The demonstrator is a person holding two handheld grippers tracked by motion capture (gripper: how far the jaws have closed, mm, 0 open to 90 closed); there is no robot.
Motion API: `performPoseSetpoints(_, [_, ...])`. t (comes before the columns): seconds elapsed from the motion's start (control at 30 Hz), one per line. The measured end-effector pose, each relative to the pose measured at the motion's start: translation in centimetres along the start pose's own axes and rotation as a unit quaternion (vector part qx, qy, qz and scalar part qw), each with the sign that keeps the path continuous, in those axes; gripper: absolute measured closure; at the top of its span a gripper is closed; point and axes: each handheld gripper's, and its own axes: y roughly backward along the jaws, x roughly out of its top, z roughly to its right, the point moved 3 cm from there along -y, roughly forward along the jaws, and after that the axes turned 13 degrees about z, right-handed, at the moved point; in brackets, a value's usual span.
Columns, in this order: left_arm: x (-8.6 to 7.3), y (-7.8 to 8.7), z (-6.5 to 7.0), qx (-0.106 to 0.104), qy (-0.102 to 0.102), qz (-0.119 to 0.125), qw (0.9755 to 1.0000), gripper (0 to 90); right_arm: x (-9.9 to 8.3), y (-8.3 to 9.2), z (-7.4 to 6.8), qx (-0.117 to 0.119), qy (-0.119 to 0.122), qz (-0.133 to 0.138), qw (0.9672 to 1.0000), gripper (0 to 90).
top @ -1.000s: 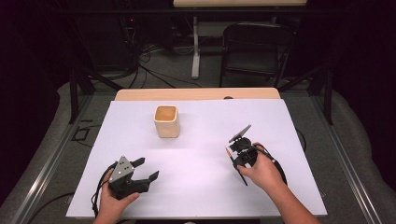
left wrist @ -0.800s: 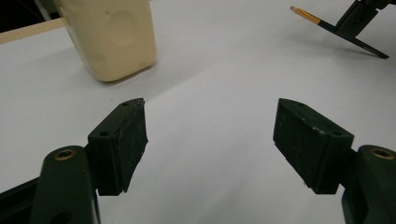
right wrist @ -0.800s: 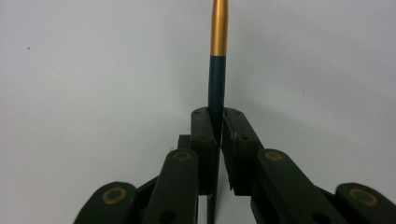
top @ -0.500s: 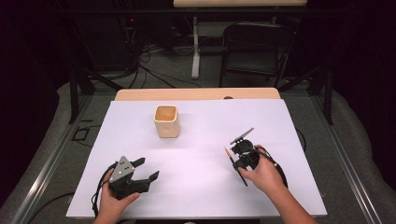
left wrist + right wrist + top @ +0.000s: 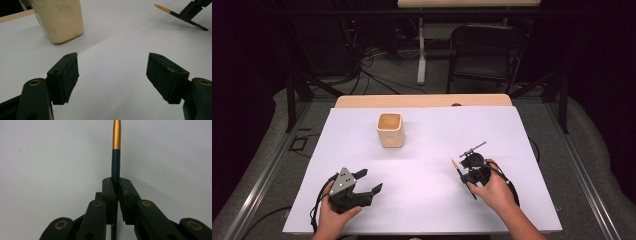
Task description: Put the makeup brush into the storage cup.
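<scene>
A dark pen (image 5: 116,142) with a gold tip sticks out past my right gripper (image 5: 115,182), whose jaws are shut on its shaft. From above, that gripper (image 5: 464,174) sits at the right of the white table (image 5: 512,130), low over the surface, and the pen (image 5: 455,165) points up-left. My left gripper (image 5: 372,180) rests near the front left, jaws wide open with nothing between them (image 5: 112,72). A cream square cup (image 5: 390,130) stands upright left of centre, beyond both grippers. The left gripper view has the cup (image 5: 62,20) at upper left and the pen (image 5: 165,9) at upper right.
A wooden strip (image 5: 422,101) runs along the table's far edge. Behind it stand a black chair (image 5: 487,50) and floor cables. Bare white surface lies between the two grippers and around the cup.
My right hand has drifted slightly toward the near edge with the pen still clamped. The left hand and the cup have stayed put.
</scene>
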Motion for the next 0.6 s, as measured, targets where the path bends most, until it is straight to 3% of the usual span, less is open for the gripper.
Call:
performPoseSetpoints(0.1, [0.0,0.0,0.0,0.0,0.0,0.0,1.0,25.6,0.0,0.0,0.0,0.0,0.0,0.0,1.0,83.3])
performPoseSetpoints(0.13, [-0.1,-0.1,-0.1,0.0,-0.003,-0.004,1.0,25.6,-0.6,-0.1,-0.1,0.0,0.003,0.024,0.9997,83.3])
performPoseSetpoints(0.17, [-0.1,-0.1,-0.1,0.0,-0.003,-0.005,1.0,25.6,-0.6,-0.1,-0.1,0.001,0.006,0.027,0.9996,83.3])
performPoseSetpoints(0.6, [-0.2,-0.4,0.1,0.003,-0.006,-0.011,0.9999,25.8,-0.6,1.6,0.0,0.021,0.007,0.056,0.9982,83.4])
